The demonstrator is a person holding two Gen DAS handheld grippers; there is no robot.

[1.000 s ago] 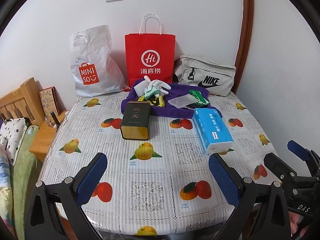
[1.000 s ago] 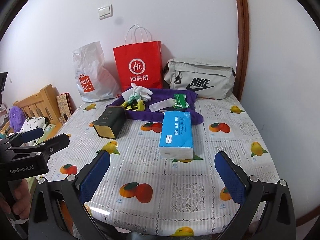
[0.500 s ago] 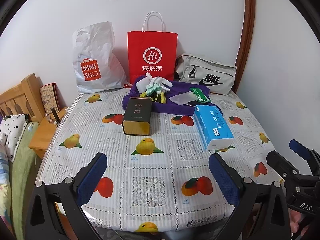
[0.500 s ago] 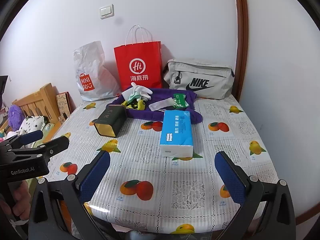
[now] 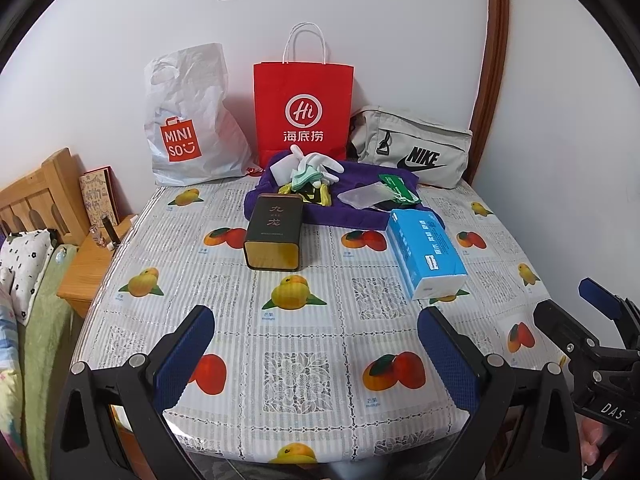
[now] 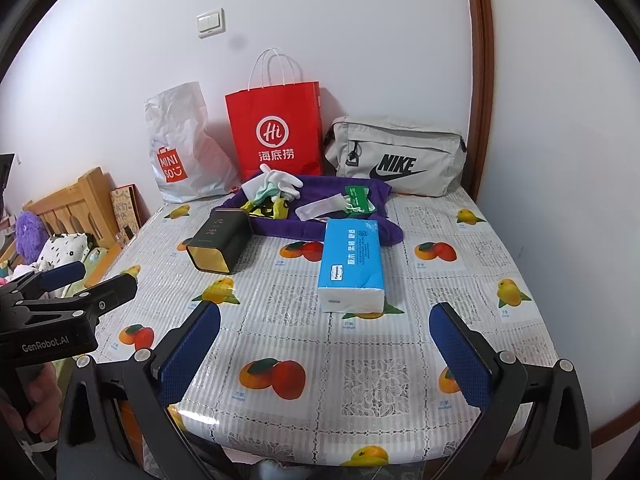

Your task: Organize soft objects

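Right, both grippers hang at the near edge of the table (image 5: 120, 264), neither one touching anything. The left gripper (image 5: 316, 354) has its blue pads spread wide with nothing between them, and the right gripper (image 6: 326, 350) is just as wide and just as bare.

So where's the soft stuff? Up in the centre of both frames, at the far side of the table: a purple cloth (image 5: 352, 216) spread flat, with white gloves (image 5: 316, 160) and small odds and ends heaped on it. It sits straight ahead of both tools, well apart from them.

Closer in lies the blue tissue pack (image 6: 352, 264). In the right wrist view it's dead centre, just above the pads, its long axis running away from the camera, one short end facing the gripper. In the left wrist view it sits right of centre. My call: the right gripper is the nearer one, and a grab across the pack's narrow width looks natural.

The dark tin (image 5: 274, 236) lies on its side left of centre, nearer the left gripper, but it looks rigid.
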